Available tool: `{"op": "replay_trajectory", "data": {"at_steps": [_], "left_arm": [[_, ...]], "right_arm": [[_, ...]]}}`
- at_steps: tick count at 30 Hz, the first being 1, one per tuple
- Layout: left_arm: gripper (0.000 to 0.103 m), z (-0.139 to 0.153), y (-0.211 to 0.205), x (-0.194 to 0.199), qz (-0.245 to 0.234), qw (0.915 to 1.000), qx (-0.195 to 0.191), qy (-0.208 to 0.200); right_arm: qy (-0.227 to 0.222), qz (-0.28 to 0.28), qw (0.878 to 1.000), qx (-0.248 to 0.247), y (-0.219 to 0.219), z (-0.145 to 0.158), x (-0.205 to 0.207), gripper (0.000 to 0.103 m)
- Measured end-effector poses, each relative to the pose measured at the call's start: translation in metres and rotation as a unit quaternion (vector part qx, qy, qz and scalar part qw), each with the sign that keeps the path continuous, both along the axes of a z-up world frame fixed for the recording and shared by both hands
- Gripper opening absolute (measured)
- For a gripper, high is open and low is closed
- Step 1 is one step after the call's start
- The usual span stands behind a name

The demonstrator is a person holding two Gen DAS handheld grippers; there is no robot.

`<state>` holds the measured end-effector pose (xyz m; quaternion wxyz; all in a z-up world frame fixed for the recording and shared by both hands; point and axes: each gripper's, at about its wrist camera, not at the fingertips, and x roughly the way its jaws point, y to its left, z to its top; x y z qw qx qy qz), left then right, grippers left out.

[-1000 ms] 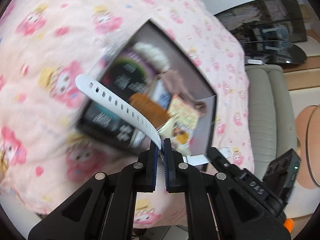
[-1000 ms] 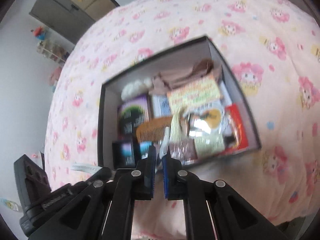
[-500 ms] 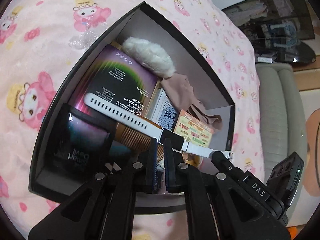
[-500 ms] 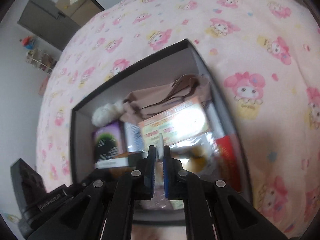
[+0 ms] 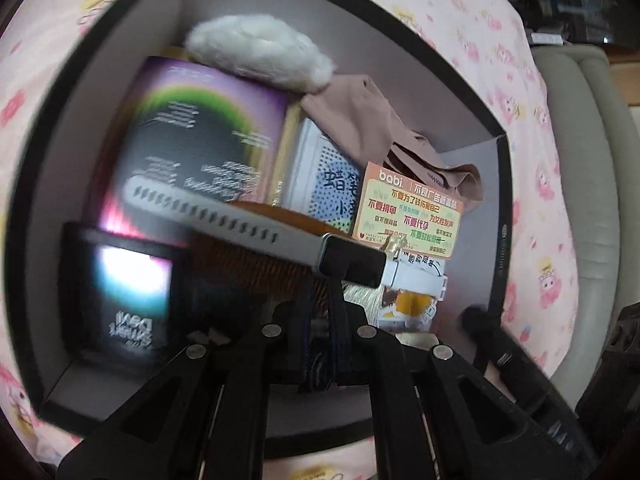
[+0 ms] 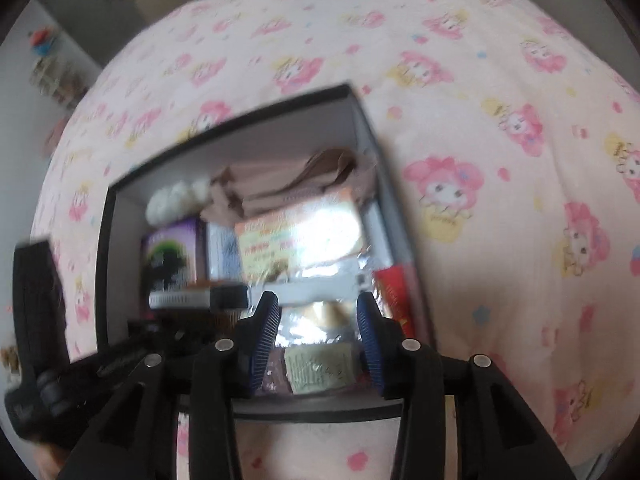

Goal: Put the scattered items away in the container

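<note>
Left wrist view: left gripper [image 5: 320, 300] clenched on the smartwatch [image 5: 352, 262], held low inside the box [image 5: 498, 208] over the comb [image 5: 256, 256]; release pending.

Right wrist view: right gripper [image 6: 316, 320] released, empty, above packed contents; bedspread [image 6: 500, 120] shows no strays.

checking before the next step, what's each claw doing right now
Left claw: shut on the watch, held over the box.
Right claw: open, holding nothing.
</note>
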<state>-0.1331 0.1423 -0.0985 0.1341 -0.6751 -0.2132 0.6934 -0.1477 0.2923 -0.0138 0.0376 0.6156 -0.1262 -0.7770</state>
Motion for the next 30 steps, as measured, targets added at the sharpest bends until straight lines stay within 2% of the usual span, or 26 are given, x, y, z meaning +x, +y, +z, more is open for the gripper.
{"op": "replay_trajectory", "data": {"at_steps": [3,7,11,15,18,22,26,28,29,30], "left_arm": [[0.008,-0.001,0.001,-0.008,0.008,0.9999,0.006,0.006],[0.008,0.004,-0.003,-0.017,0.015,0.9997,0.008,0.02],[0.008,0.01,-0.006,-0.011,0.009,0.9995,0.003,0.029],[0.013,0.008,-0.009,0.0,0.0,0.9998,-0.01,0.019],[0.013,0.005,-0.011,-0.003,0.006,0.9998,-0.006,0.019],[0.018,0.011,-0.012,-0.011,0.008,0.9993,-0.001,0.037],[0.031,0.034,-0.012,-0.014,-0.009,0.9978,-0.021,0.062],[0.045,0.053,-0.011,-0.015,-0.017,0.9957,-0.049,0.077],[0.058,0.063,-0.011,-0.016,-0.019,0.994,-0.065,0.086],[0.066,0.076,-0.012,-0.016,-0.022,0.9916,-0.08,0.099]], "right_arm": [[-0.041,0.025,0.999,-0.002,-0.006,-0.022,-0.01,0.037],[-0.044,0.019,0.999,0.014,-0.005,-0.038,-0.031,0.037],[-0.031,-0.001,0.999,0.016,0.0,-0.034,-0.046,0.037],[-0.032,0.018,0.999,0.017,-0.005,-0.037,-0.057,0.037],[-0.044,0.037,0.998,0.027,-0.01,-0.044,-0.065,0.037],[-0.015,0.042,0.999,0.016,-0.005,-0.027,-0.068,0.038],[-0.003,0.03,0.999,0.028,0.007,-0.006,-0.065,0.046],[0.001,0.025,0.999,0.046,0.014,0.009,-0.065,0.056],[0.001,0.022,0.998,0.054,0.014,0.017,-0.064,0.057],[0.002,0.018,0.998,0.061,0.014,0.026,-0.063,0.061]]}}
